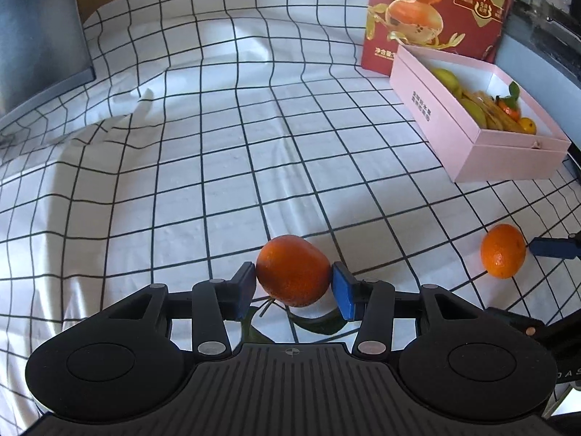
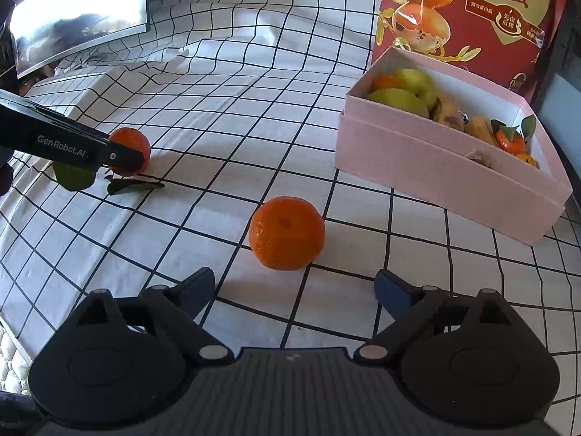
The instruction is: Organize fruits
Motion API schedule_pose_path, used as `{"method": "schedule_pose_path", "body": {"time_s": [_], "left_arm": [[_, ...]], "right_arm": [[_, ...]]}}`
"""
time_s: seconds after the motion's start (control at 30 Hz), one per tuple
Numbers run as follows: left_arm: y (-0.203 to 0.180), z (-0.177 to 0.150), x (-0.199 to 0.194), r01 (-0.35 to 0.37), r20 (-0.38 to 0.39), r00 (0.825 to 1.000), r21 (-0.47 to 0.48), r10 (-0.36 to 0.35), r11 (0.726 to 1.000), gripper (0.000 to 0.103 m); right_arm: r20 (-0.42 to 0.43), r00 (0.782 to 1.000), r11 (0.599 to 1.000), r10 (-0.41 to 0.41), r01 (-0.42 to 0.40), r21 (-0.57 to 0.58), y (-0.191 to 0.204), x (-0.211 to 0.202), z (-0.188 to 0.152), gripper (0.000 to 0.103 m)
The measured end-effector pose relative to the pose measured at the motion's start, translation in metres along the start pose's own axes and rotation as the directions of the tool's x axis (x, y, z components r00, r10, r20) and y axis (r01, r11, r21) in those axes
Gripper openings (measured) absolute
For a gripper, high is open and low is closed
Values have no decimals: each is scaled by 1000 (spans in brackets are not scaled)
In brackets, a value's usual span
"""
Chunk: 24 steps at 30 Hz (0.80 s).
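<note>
An orange with green leaves [image 1: 292, 270] rests on the checked cloth between the blue pads of my left gripper [image 1: 293, 279]. The pads stand right at its two sides and I see no squeeze. From the right wrist view the same orange [image 2: 129, 145] lies half hidden behind a left gripper finger [image 2: 123, 156]. A second orange [image 2: 286, 232] lies on the cloth just beyond my right gripper [image 2: 294, 283], whose jaws stand wide open and empty. That orange [image 1: 503, 250] also shows at the right of the left wrist view, beside a right gripper finger [image 1: 552, 247].
A pink box [image 2: 417, 160] at the right holds green fruit, bananas and small oranges; it is the pink box [image 1: 454, 134] in the left view too. A red printed bag [image 2: 472, 11] stands behind it. A dark screen [image 2: 80, 18] leans at the far left.
</note>
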<state>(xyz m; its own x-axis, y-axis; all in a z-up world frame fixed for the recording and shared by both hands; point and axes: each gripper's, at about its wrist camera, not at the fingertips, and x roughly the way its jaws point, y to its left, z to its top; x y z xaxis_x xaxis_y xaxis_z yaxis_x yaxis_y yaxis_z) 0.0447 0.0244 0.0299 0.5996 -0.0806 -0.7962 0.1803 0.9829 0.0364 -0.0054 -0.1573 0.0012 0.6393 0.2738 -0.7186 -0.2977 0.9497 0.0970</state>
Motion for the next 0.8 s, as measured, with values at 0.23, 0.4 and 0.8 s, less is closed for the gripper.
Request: {"method": "schedule_pose_path", "body": {"time_s": [0.23, 0.4, 0.8], "left_arm": [[2, 3, 7, 13, -3, 1000, -30, -13, 999, 51], [4, 4, 12, 30, -2, 1000, -59, -30, 998, 51], [15, 15, 24, 72, -3, 997, -148, -74, 986, 51]], "right_arm": [[8, 1000, 1000, -11, 10, 13, 0, 2, -2, 101], [20, 1000, 1000, -11, 11, 13, 0, 1, -4, 103], [55, 998, 1000, -14, 13, 11, 1, -1, -9, 103]]}}
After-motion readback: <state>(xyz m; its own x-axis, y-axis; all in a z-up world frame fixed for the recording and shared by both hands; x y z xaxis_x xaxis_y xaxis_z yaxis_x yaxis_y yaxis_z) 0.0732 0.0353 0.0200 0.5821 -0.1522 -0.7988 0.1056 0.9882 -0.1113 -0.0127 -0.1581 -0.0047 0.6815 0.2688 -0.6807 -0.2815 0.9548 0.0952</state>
